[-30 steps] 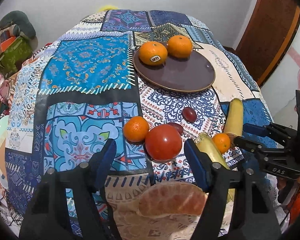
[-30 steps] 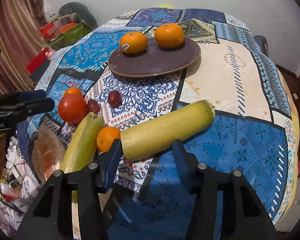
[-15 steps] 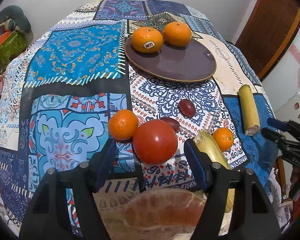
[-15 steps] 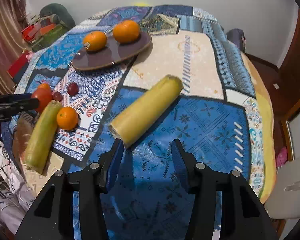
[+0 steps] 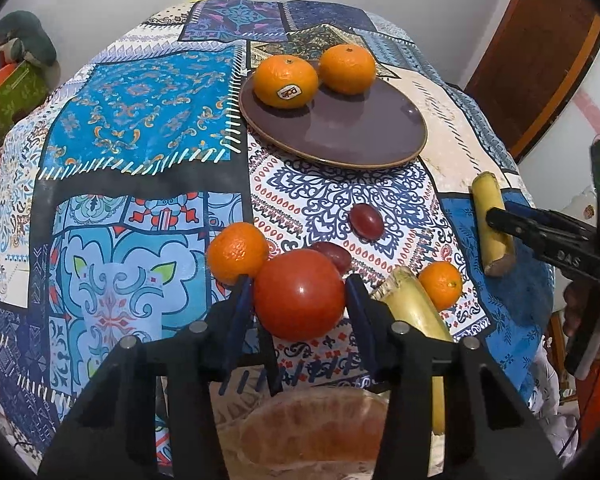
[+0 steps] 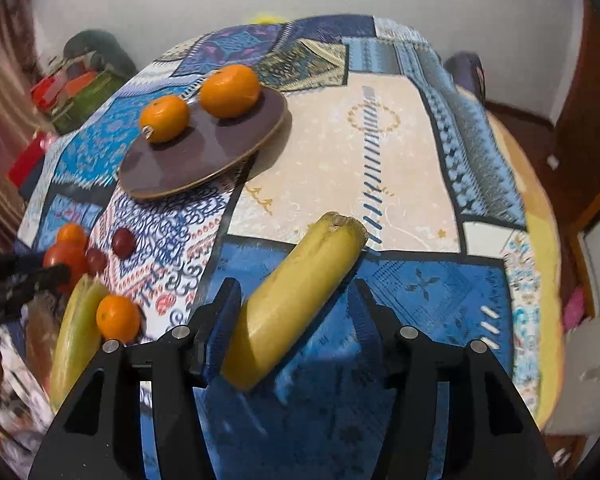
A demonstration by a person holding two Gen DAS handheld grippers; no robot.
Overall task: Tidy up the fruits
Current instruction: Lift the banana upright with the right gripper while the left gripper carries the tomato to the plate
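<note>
While its fingers bracket the red tomato [image 5: 299,294] on both sides, the left tool [image 5: 300,300] appears clamped on it; full pad contact cannot be confirmed. The right tool [image 6: 292,312] stands apart, straddling the near end of a yellow banana [image 6: 296,296] without gripping it. Taking the brown plate [image 5: 364,132] as landmark: two oranges [image 5: 286,82] sit on its far half. On the counter [image 5: 140,120], nearer than the plate, lie two dark plums [image 5: 366,221], a small tangerine [image 5: 238,253] touching the tomato, another tangerine [image 5: 440,285] and a second banana [image 5: 408,300].
</note>
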